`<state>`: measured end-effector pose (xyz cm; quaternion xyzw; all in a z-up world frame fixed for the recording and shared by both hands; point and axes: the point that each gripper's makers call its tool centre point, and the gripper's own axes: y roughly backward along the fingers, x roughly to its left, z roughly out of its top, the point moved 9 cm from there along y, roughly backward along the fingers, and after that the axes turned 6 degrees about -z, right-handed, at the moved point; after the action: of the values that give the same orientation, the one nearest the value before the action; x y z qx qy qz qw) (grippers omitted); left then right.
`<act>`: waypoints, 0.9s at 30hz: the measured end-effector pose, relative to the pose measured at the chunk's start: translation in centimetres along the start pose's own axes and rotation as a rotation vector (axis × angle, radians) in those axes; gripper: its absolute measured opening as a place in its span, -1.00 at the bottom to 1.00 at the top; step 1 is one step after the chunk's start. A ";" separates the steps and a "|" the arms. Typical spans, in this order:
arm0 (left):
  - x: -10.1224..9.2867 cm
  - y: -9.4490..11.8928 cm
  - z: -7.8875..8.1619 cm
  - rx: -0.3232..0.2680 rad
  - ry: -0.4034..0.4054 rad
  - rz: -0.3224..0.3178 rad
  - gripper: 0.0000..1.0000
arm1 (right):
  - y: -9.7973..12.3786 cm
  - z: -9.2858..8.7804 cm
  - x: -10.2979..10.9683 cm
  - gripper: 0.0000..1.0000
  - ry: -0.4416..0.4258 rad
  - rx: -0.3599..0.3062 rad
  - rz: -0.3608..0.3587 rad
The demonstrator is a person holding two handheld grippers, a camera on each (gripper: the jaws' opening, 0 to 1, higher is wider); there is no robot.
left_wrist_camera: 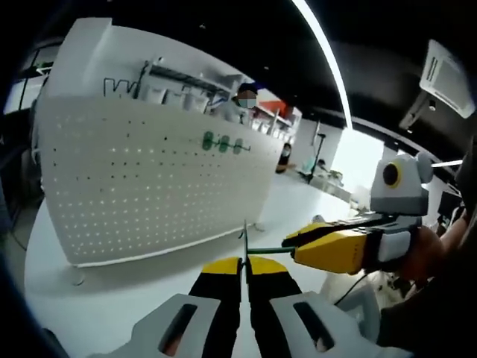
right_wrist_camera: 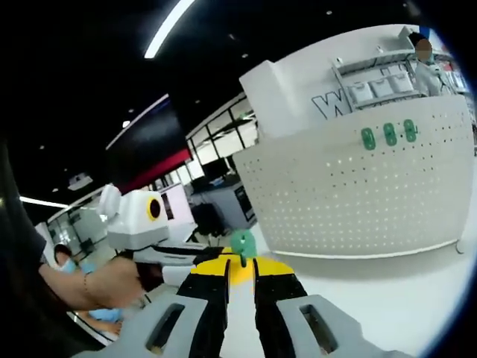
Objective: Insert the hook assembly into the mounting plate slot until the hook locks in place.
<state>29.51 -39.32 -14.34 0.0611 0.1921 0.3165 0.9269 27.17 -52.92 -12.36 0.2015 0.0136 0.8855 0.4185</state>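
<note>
The left gripper (left_wrist_camera: 244, 262) pinches a thin metal hook rod (left_wrist_camera: 245, 240) between nearly shut jaws; the right gripper (right_wrist_camera: 240, 262) clamps its green plastic hook base (right_wrist_camera: 242, 242). Beyond stands a white perforated pegboard (left_wrist_camera: 149, 179) carrying three green hooks (left_wrist_camera: 222, 142), small and blurred, on a smooth white table (left_wrist_camera: 112, 298).

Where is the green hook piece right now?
In the right gripper view, the green hook piece sits at the right gripper fingers' tips, left of the white pegboard.
</note>
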 end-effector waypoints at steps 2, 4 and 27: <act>-0.3 -0.1 0.1 -0.021 0.002 -0.005 -0.97 | -0.1 0.2 0.0 -0.80 -0.013 -0.010 0.002; -0.6 -0.1 0.1 -0.032 0.005 -0.010 -0.97 | -0.1 0.2 0.1 -0.82 -0.014 -0.013 0.003; -1.7 0.2 0.4 -0.078 -0.144 0.029 -0.94 | 0.1 0.3 0.1 -1.00 -0.059 -0.022 0.010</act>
<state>28.38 -40.22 -13.38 0.0503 0.1116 0.3318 0.9354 27.13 -52.93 -12.01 0.2230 -0.0098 0.8814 0.4164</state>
